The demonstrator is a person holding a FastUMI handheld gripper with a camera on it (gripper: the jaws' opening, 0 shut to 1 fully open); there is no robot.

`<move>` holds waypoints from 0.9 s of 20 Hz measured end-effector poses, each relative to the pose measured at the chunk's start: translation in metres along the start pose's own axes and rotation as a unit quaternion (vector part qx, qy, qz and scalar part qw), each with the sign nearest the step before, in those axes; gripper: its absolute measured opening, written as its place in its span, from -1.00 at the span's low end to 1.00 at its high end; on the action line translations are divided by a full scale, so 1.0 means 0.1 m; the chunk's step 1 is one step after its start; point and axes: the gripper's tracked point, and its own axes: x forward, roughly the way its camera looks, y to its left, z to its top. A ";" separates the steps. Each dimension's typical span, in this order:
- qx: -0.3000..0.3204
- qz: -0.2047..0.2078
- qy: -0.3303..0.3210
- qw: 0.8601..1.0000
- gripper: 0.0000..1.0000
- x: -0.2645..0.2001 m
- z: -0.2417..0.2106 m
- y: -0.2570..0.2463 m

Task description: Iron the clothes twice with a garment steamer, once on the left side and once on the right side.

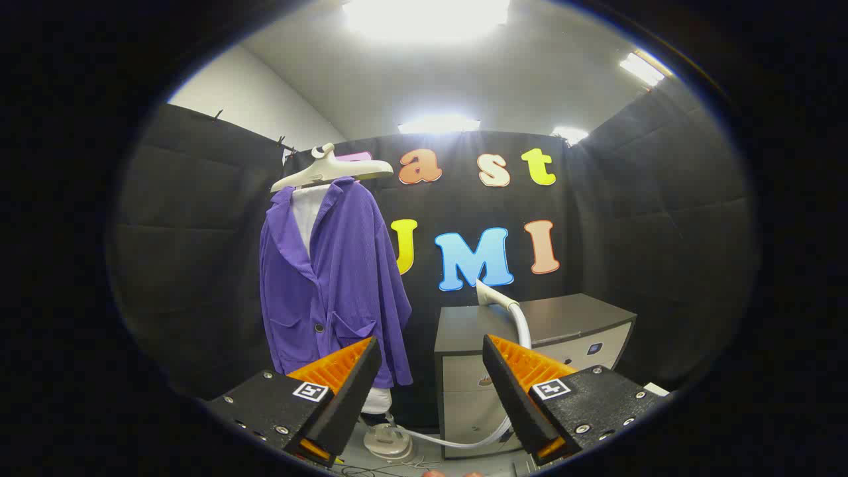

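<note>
A view from a camera mounted on a hand-held gripper (430, 358), looking forward along its two fingers. The fingers stand well apart with open space between them, and nothing is held or touched by either one.

The main landmark is a dark-topped cabinet (583, 318) with pale drawer fronts, standing beyond the fingers and a little to the right. Its top surface sits against the black cloth wall of the booth.

The steamer head (493, 296), white and nozzle-shaped, rests on the cabinet's top near its front left part. It lies beyond the gap between the fingers, closer to the right finger. A white hose (523, 324) curves down from the steamer head over the front of the cabinet, passes behind the right finger, and runs along the floor to the left.

The hose ends at the steamer base (391, 442), a pale rounded unit on the floor to the left of the cabinet, low between the two fingers.

Left of the cabinet hangs a purple jacket (338, 278). It is on a cream hanger (331, 171) at the top of a stand that rises from the steamer base. The jacket hangs open at the collar, showing a white panel (306, 215) behind it. A dark button and a front pocket show near its lower half. The left finger's tip overlaps the jacket's lower hem in the view, though the jacket is well beyond it.

Bright ceiling lights (438, 124) glow above the wall.
</note>
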 end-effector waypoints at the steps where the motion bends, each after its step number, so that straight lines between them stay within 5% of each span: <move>1: -0.006 -0.005 0.002 1.000 0.90 0.00 -0.01 -0.02; 18: 0.000 -0.017 0.021 1.000 0.90 -0.01 -0.07 -0.03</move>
